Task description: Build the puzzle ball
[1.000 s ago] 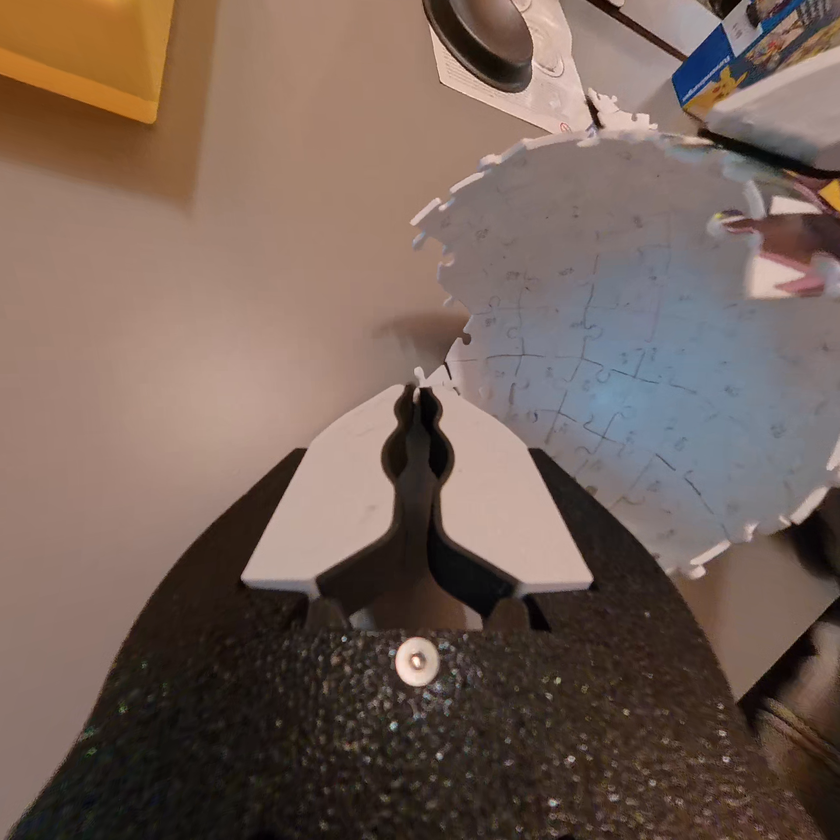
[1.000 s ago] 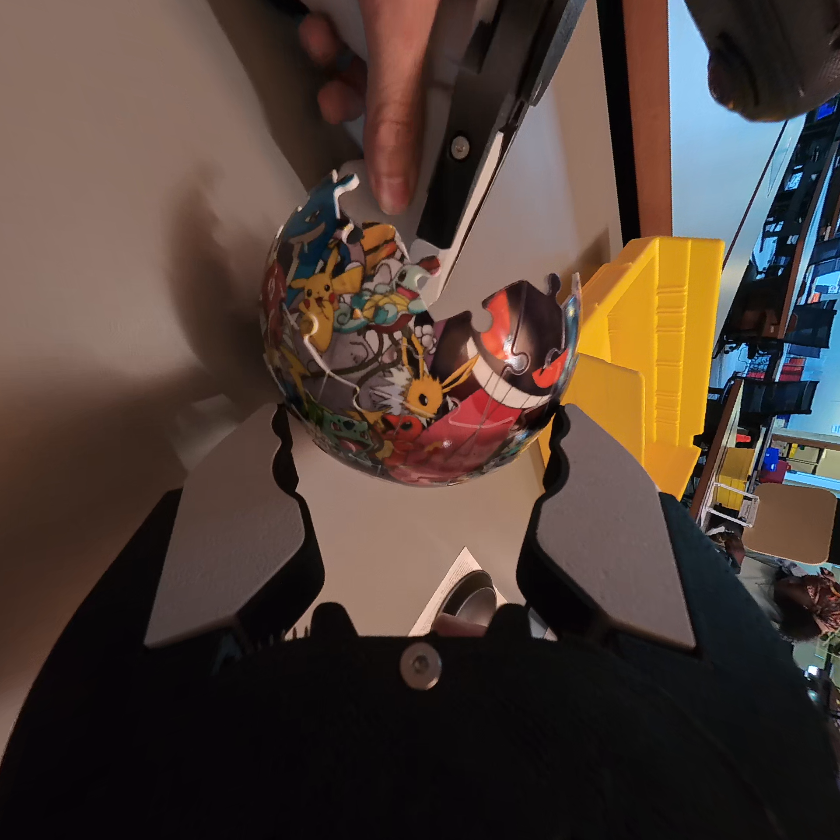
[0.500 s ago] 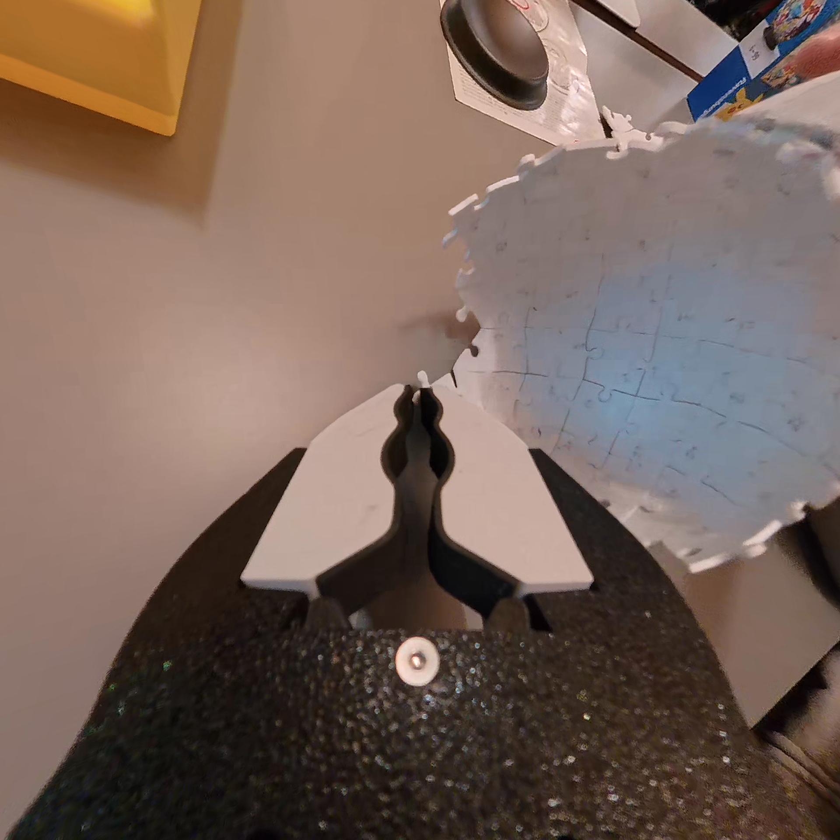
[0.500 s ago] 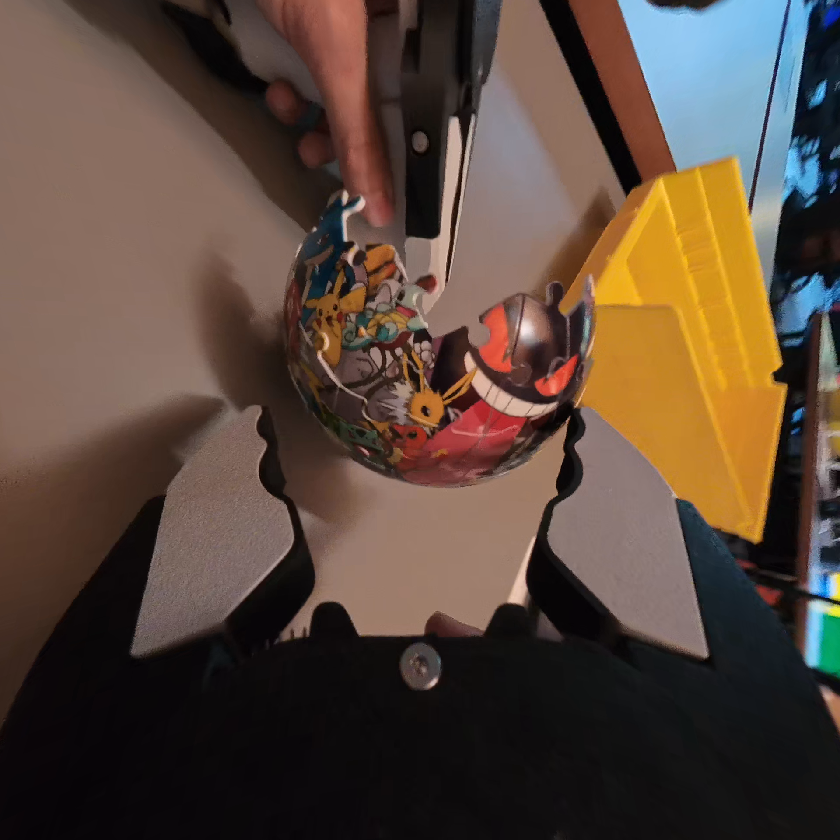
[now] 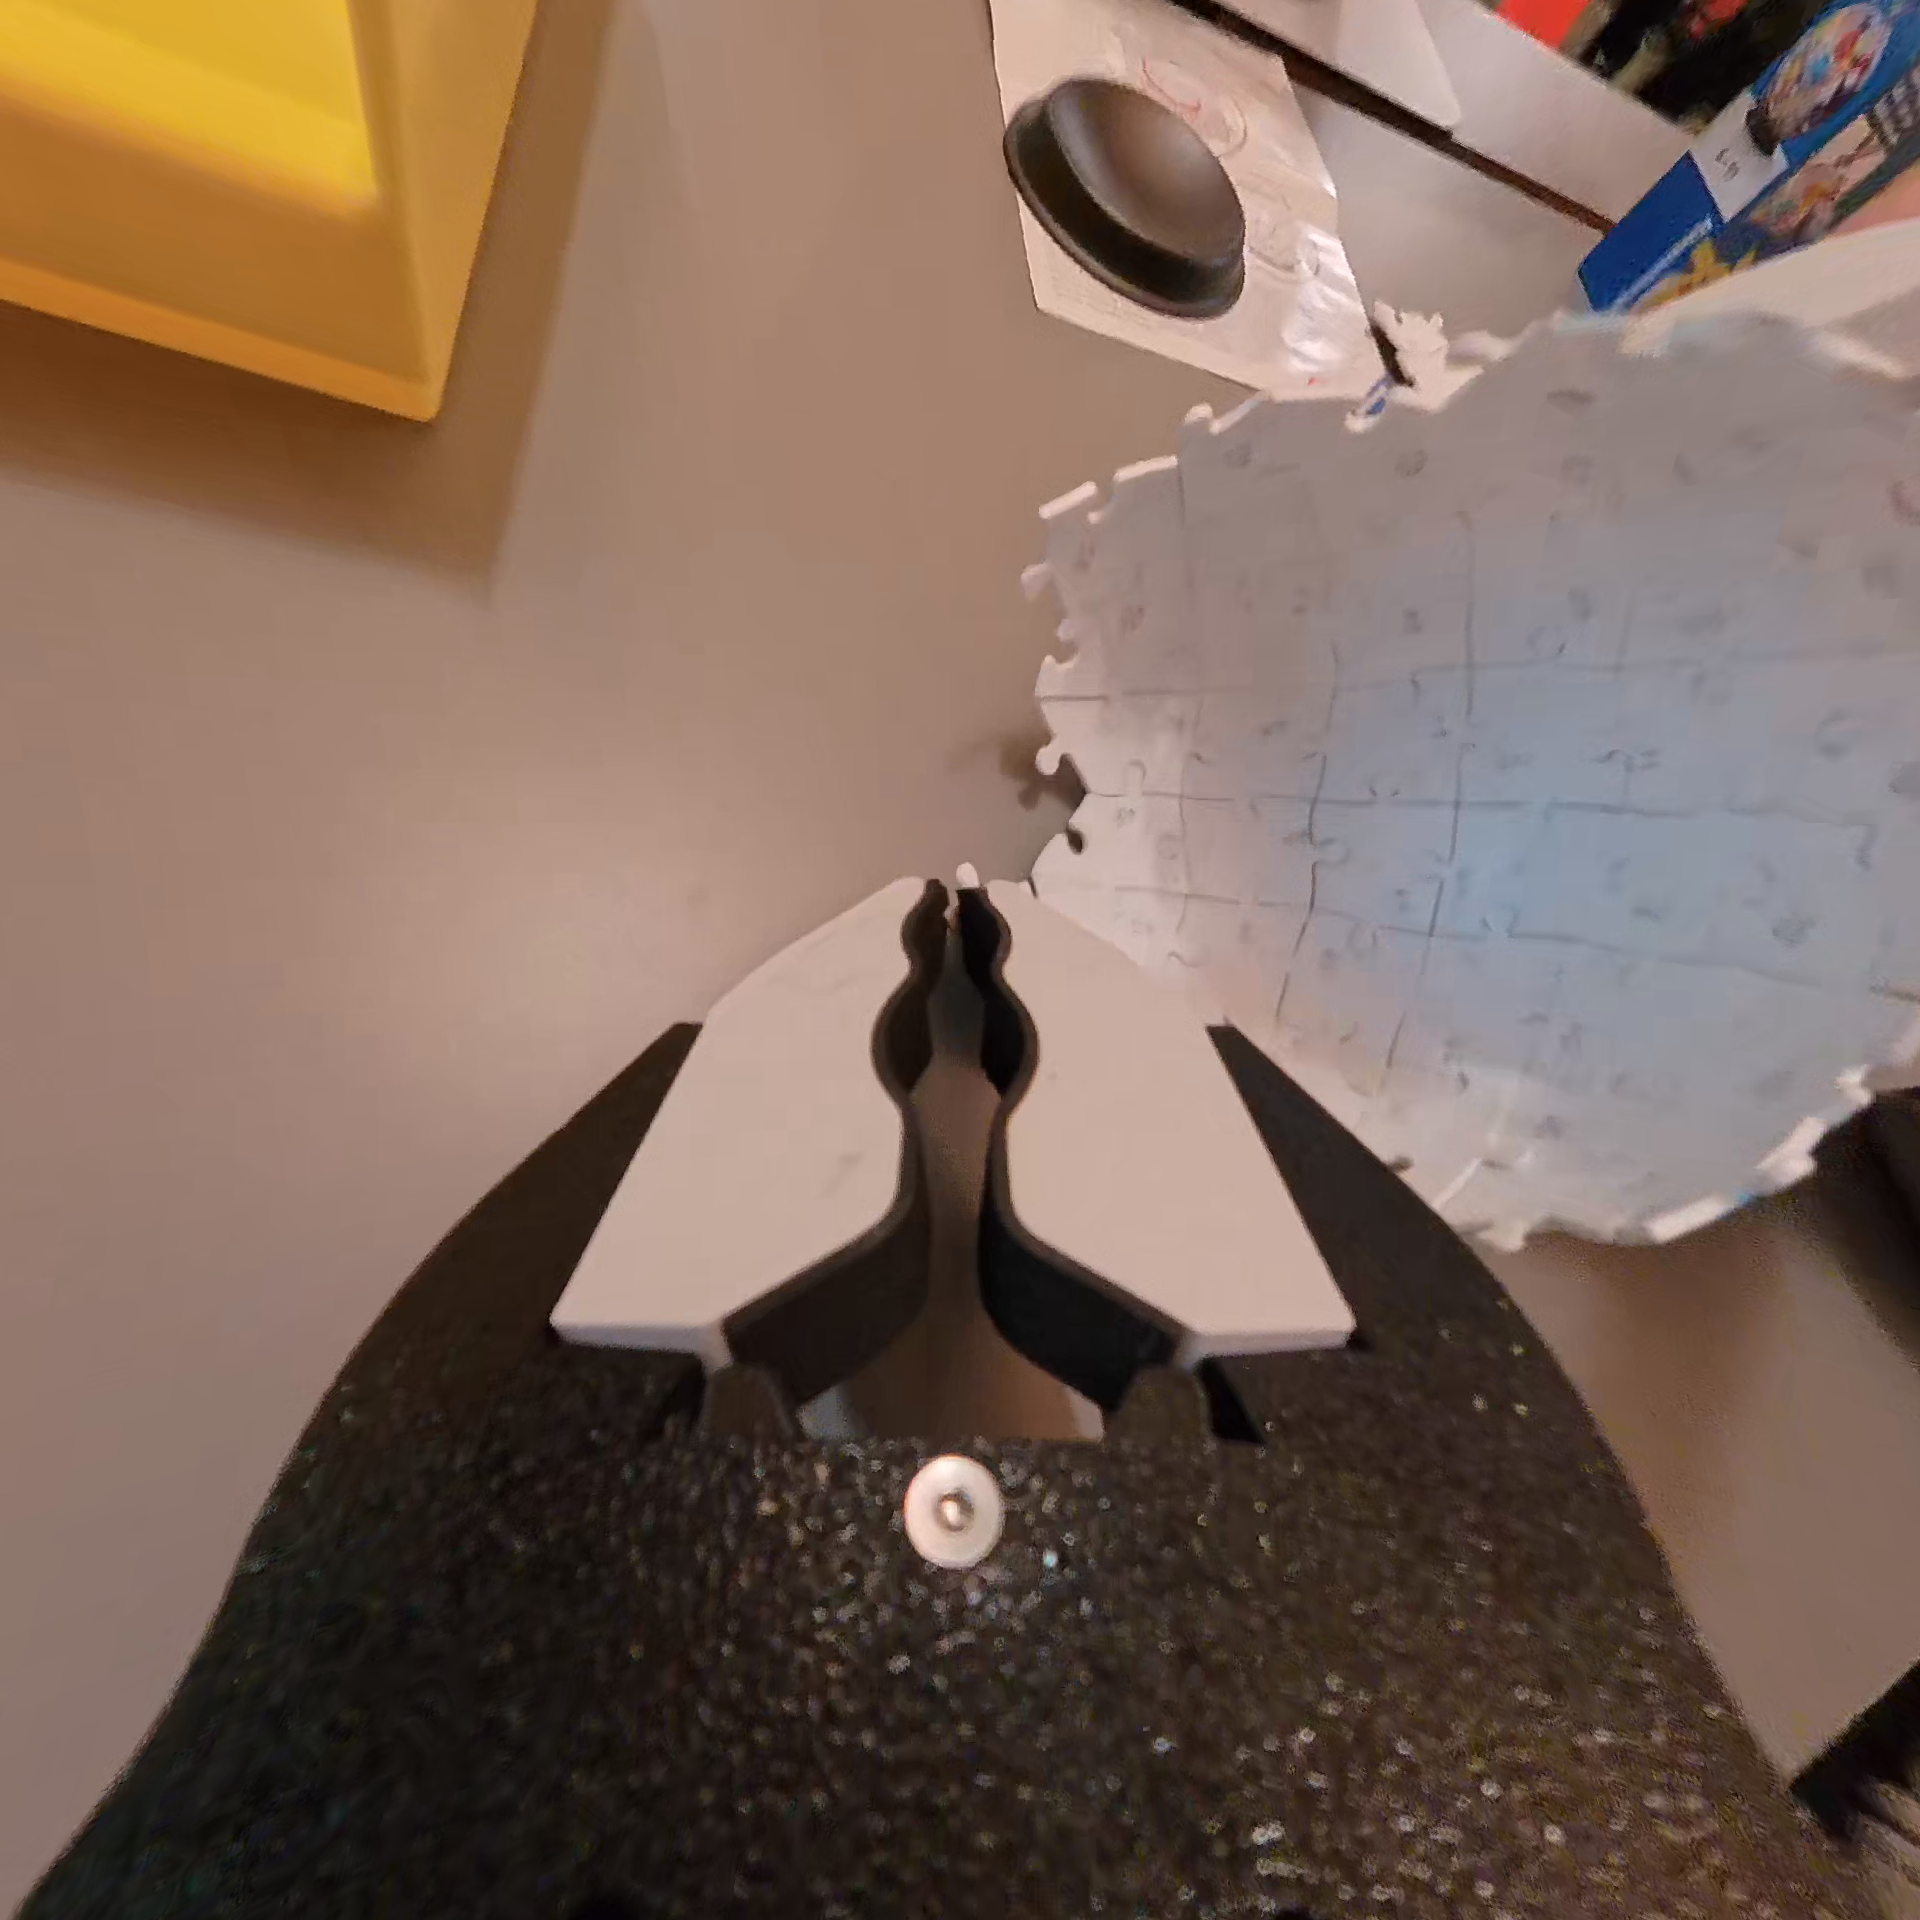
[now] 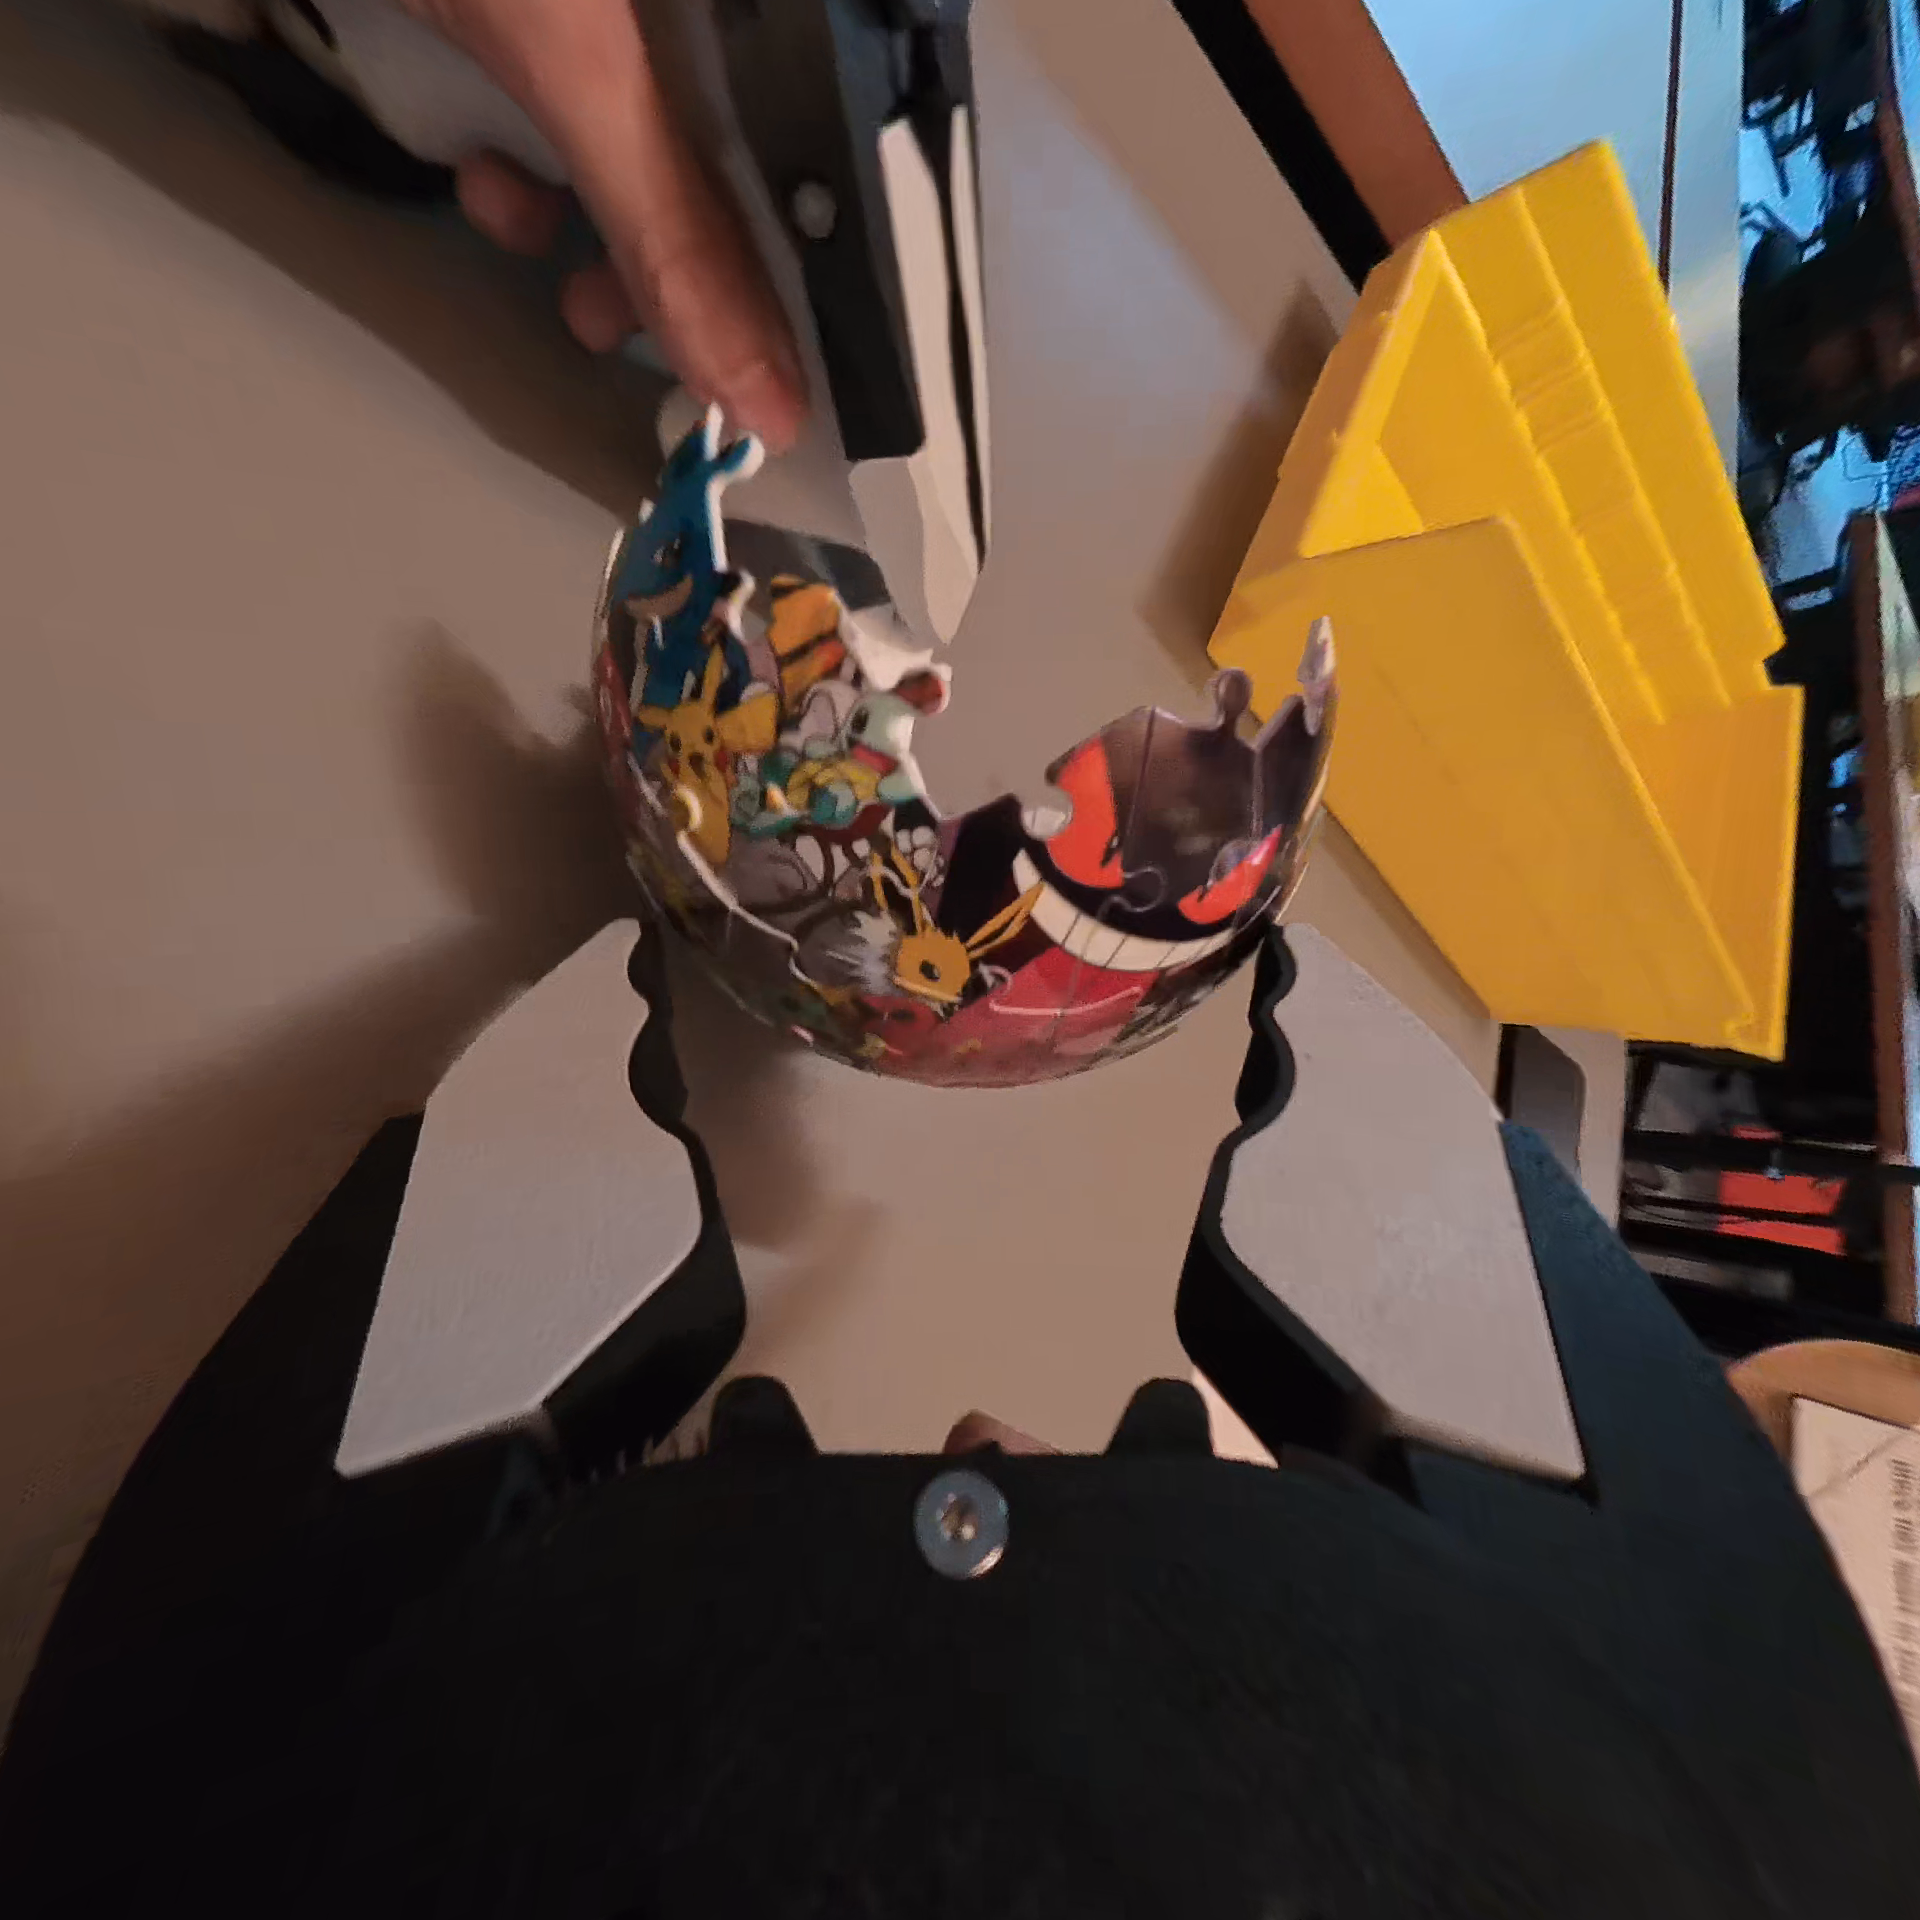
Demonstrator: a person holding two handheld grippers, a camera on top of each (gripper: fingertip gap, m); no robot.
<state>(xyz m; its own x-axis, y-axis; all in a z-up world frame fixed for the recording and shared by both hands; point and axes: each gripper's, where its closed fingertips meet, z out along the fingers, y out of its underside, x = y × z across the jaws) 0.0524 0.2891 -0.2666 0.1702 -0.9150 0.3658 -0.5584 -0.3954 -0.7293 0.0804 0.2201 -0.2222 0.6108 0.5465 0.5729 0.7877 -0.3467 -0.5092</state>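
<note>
Two jaws frame my next move: right gripper (image 6: 956,935) stands wide open with the half-built ball (image 6: 966,831) between its tips; left gripper (image 5: 954,896), pinched on a small white piece (image 5: 966,876), sits at the ball's rim above the worktop (image 5: 520,727)

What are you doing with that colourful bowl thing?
It is a half-built puzzle ball: cartoon pictures outside, plain white inside, with a jagged open rim. A person holds a gripper in each hand. The right gripper is open wide, its fingers on either side of the ball's lower part. The left gripper is shut at the ball's rim, seemingly pinching a small white piece there. A yellow bin sits beside it on the beige table.
</note>
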